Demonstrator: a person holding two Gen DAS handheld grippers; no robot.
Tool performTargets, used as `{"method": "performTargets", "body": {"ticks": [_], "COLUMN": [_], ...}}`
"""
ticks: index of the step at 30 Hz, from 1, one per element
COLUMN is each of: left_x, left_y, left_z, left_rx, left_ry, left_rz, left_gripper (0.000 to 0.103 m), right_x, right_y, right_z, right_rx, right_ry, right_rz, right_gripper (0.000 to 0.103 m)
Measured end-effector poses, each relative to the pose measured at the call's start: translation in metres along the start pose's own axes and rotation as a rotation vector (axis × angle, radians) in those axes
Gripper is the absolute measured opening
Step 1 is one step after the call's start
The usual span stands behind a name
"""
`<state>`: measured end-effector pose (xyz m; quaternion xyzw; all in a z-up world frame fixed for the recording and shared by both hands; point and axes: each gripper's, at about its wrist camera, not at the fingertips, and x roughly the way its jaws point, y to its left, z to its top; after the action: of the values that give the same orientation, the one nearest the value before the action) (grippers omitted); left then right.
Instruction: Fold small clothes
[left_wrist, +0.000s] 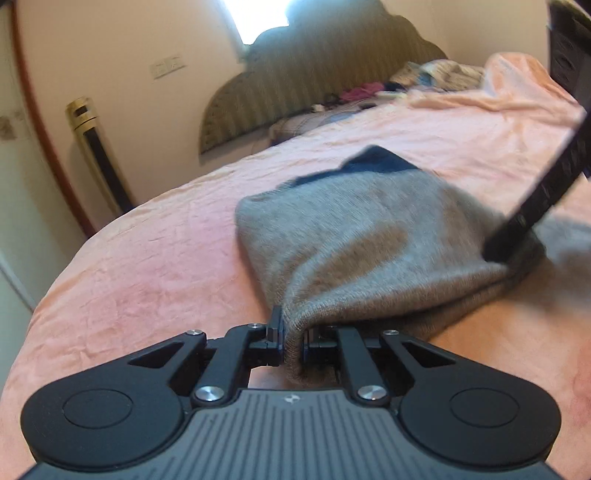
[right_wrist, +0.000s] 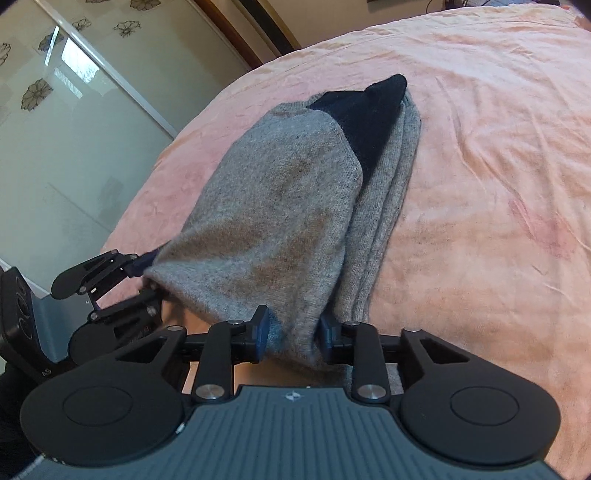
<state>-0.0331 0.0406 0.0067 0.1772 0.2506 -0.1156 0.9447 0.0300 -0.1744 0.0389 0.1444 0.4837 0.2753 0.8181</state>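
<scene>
A grey knitted garment (left_wrist: 369, 229) (right_wrist: 266, 206) with a dark navy part (left_wrist: 376, 162) (right_wrist: 365, 114) at its far end lies partly folded on the pink bed cover (left_wrist: 147, 258) (right_wrist: 480, 147). My left gripper (left_wrist: 291, 343) is shut on the garment's near edge, with the cloth pinched between its pads. My right gripper (right_wrist: 293, 336) is shut on another part of the same near edge. The right wrist view also shows the left gripper (right_wrist: 149, 278) clamped on the garment's left corner. A black finger (left_wrist: 524, 221) of the right gripper reaches in from the right in the left wrist view.
A padded headboard (left_wrist: 314, 74) stands at the bed's far end, with a heap of mixed clothes (left_wrist: 424, 77) below it. A tall gold and black fan (left_wrist: 92, 147) stands by the wall. A sliding wardrobe door (right_wrist: 74, 129) with a flower pattern runs along the bed's left side.
</scene>
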Motion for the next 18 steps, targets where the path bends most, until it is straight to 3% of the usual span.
{"method": "performTargets", "body": {"ticks": [2, 5, 6, 8, 9, 11, 12, 13, 14, 15, 16, 18], "left_x": [-0.009, 0.005, 0.006, 0.001, -0.004, -0.015, -0.019, -0.020, -0.017, -0.012, -0.005, 0.020], "left_y": [0.011, 0.015, 0.009, 0.002, 0.006, 0.024, 0.036, 0.051, 0.068, 0.084, 0.098, 0.115], "left_z": [0.002, -0.014, -0.021, -0.019, -0.017, -0.017, -0.019, -0.021, -0.024, -0.029, -0.035, -0.048], "left_rx": [-0.051, -0.093, -0.081, -0.055, -0.093, -0.171, -0.230, -0.326, -0.451, -0.583, -0.724, -0.985], "left_ry": [0.002, 0.099, 0.086, 0.081, 0.079, 0.091, 0.107, 0.131, 0.157, 0.169, 0.178, 0.237], "left_rz": [-0.010, -0.033, -0.011, 0.003, -0.031, -0.140, -0.202, -0.277, -0.349, -0.413, -0.478, -0.591], "left_gripper": [0.008, 0.008, 0.007, 0.008, 0.011, 0.017, 0.027, 0.052, 0.064, 0.086, 0.092, 0.092], "right_x": [-0.016, -0.013, -0.006, -0.009, -0.014, -0.025, -0.033, -0.040, -0.045, -0.044, -0.040, -0.021], "right_y": [0.005, 0.001, -0.006, -0.011, -0.011, -0.015, -0.018, -0.023, -0.029, -0.040, -0.047, -0.057], "right_z": [0.001, -0.005, -0.010, -0.009, -0.009, -0.011, -0.012, -0.013, -0.014, -0.014, -0.014, -0.016], "right_rx": [-0.032, -0.059, -0.061, -0.011, 0.015, 0.058, 0.088, 0.125, 0.161, 0.207, 0.246, 0.328], "right_ry": [-0.017, 0.029, 0.027, 0.005, -0.011, -0.025, -0.050, -0.079, -0.089, -0.070, -0.045, -0.003], "right_rz": [0.023, -0.016, -0.011, 0.009, 0.020, 0.071, 0.102, 0.116, 0.131, 0.161, 0.182, 0.241], "right_gripper": [0.012, 0.010, 0.004, 0.007, 0.011, 0.051, 0.063, 0.085, 0.089, 0.087, 0.085, 0.082]}}
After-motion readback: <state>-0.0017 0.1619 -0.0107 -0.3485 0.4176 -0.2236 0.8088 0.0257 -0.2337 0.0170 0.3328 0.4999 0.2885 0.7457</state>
